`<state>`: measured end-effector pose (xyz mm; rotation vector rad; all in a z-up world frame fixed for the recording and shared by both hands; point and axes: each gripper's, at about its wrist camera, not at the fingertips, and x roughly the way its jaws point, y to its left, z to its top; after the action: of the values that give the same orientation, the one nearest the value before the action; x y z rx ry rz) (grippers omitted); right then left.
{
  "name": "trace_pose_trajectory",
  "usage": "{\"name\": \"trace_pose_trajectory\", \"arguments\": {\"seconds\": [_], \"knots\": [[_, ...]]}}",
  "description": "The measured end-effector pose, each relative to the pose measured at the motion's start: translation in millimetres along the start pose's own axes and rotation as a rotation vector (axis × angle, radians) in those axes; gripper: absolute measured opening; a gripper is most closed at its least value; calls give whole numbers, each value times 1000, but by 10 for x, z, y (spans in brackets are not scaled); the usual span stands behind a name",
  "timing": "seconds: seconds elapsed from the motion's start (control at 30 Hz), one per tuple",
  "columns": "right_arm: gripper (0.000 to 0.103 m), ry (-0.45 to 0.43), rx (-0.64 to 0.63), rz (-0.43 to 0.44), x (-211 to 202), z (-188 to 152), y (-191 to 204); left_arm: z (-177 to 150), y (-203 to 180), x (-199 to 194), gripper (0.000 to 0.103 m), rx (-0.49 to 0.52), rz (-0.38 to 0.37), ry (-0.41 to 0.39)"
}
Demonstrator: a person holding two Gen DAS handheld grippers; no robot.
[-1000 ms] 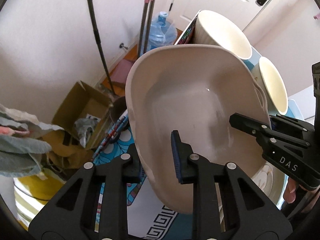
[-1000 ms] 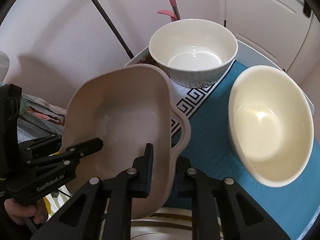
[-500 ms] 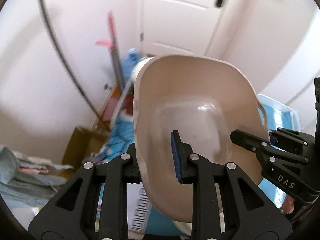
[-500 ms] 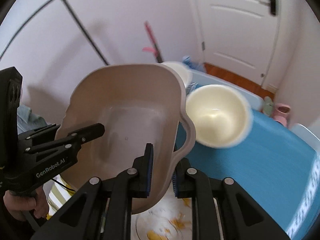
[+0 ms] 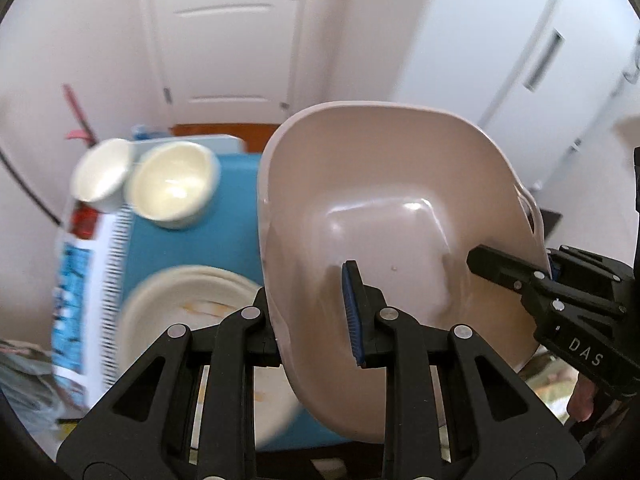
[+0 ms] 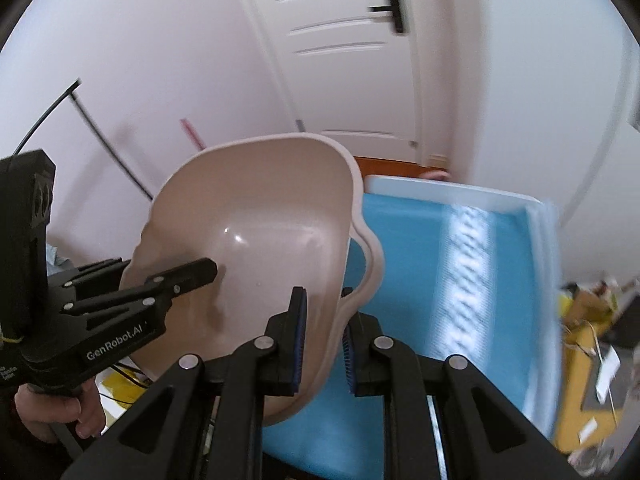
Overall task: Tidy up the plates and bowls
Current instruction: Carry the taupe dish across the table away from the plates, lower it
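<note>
Two bowls (image 5: 172,184) are sitting at the far left of the desk (image 5: 224,240), a plate (image 5: 192,312) lying nearer. The left tool (image 5: 312,312) is clamping the basin's (image 5: 392,216) left wall, holding it tilted above the desk, while the right tool (image 6: 322,332) is pinching its right rim.

White panelled door (image 6: 340,60) with black lever handle (image 6: 394,8) stands behind the table. Blue tablecloth (image 6: 408,280) covers the table. Yellow cardboard box (image 6: 580,380) sits at lower right, blurred.
</note>
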<state>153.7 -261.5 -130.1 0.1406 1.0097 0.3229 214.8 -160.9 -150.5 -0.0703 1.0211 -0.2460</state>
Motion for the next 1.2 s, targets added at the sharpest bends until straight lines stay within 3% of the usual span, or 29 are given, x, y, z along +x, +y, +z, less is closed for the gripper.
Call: {"name": "trace_pose_trajectory", "arguments": {"seconds": [0.13, 0.33, 0.63, 1.0, 1.1, 1.13, 1.17, 1.2], "knots": [[15, 15, 45, -45, -124, -249, -421, -141, -513, 285, 20, 27, -50, 52], [15, 54, 99, -68, 25, -629, -895, -316, -913, 705, 20, 69, -57, 104], [15, 88, 145, -34, 429, -906, -1224, -539, -1009, 1239, 20, 103, -10, 156], [15, 101, 175, -21, 524, -1020, -1309, -657, -1030, 1457, 22, 106, -21, 230], [15, 112, 215, 5, 545, -1049, -1355, -646, -1033, 1507, 31, 96, -53, 250], [15, 116, 226, 9, 556, -1053, -1364, -656, -1043, 1501, 47, 95, -58, 250], [15, 117, 231, 8, 561, -1054, -1368, -662, -1059, 1489, 71, 98, -56, 243], [15, 118, 235, 7, 566, -1054, -1371, -664, -1075, 1466, 80, 102, -50, 227]]}}
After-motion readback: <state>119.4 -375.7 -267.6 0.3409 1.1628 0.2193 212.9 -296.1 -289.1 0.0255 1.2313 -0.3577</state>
